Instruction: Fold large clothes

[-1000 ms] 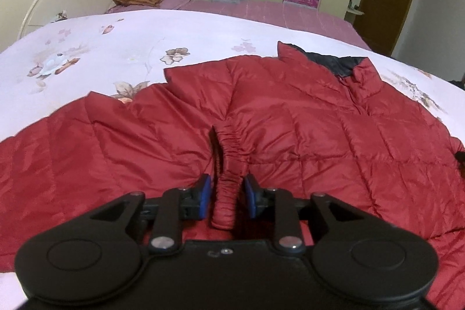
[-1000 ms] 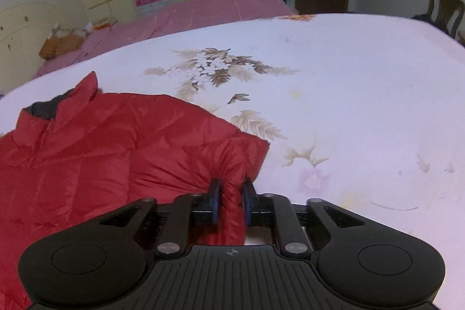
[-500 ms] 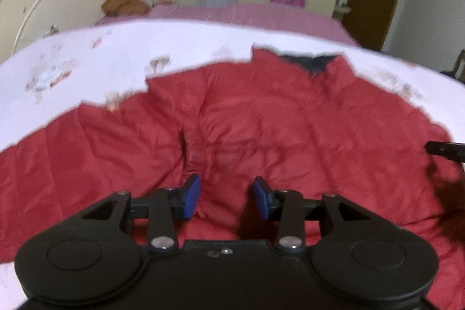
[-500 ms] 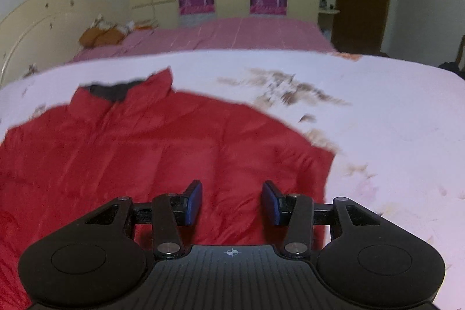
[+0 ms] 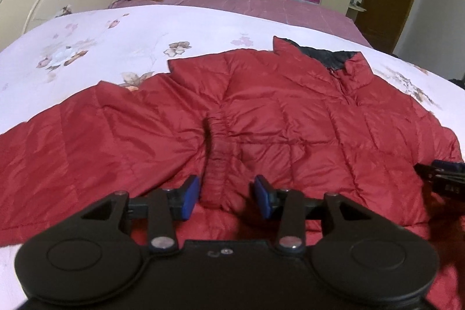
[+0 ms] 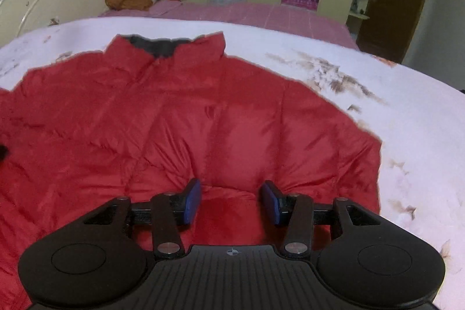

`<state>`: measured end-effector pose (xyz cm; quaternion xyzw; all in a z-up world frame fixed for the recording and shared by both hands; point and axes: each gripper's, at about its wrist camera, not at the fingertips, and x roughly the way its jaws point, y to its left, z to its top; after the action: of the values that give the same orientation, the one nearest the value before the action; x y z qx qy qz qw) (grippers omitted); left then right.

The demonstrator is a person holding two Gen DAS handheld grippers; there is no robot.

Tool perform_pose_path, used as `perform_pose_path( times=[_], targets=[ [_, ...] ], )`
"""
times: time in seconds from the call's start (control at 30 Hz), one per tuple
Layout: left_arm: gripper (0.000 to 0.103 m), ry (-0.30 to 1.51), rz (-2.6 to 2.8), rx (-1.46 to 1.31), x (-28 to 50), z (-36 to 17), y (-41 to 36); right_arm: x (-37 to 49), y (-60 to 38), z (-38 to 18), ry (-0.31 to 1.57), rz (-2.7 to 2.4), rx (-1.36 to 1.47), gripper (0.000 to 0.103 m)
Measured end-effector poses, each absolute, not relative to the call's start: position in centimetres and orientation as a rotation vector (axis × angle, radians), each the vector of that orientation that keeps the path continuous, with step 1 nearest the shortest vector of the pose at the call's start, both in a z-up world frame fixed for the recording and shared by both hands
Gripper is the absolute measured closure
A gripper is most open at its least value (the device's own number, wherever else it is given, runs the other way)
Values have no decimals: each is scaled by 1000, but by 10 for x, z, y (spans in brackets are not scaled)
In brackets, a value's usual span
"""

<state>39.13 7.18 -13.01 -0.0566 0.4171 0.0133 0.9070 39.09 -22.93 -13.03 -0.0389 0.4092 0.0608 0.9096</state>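
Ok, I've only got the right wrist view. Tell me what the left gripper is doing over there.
Observer: The left gripper is opening. The sleeve cuff lies between its jaws, not pinched.
Operator: Describe where that sleeve lies.
Observer: It lies on top of the red jacket, over its front, with the cuff end toward the gripper.
Operator: Check the jacket's side toward the left of that picture.
Observer: It spreads out on the flowered bedsheet and runs to the picture's left edge.

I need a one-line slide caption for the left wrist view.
Left gripper opening over the elastic cuff of a red down jacket spread on a floral bedspread.
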Motion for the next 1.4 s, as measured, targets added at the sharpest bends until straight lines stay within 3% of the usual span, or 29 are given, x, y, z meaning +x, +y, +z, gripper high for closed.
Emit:
perform_pose_path(
  times=[0.47, 0.63, 0.9, 1.4],
  targets=[
    [54, 858, 70, -153, 370, -115, 96, 380, -149, -107, 814, 324, -84, 57],
    [49, 860, 108, -179, 354, -112, 120, 384, -126, -127, 842, 323, -172, 57],
    [36, 881, 220, -324, 308, -109, 191, 383, -110, -103, 804, 373, -82, 57],
    [42, 755, 605, -786, 207, -134, 336, 380, -39, -115, 805, 457, -94, 57]
  ],
)
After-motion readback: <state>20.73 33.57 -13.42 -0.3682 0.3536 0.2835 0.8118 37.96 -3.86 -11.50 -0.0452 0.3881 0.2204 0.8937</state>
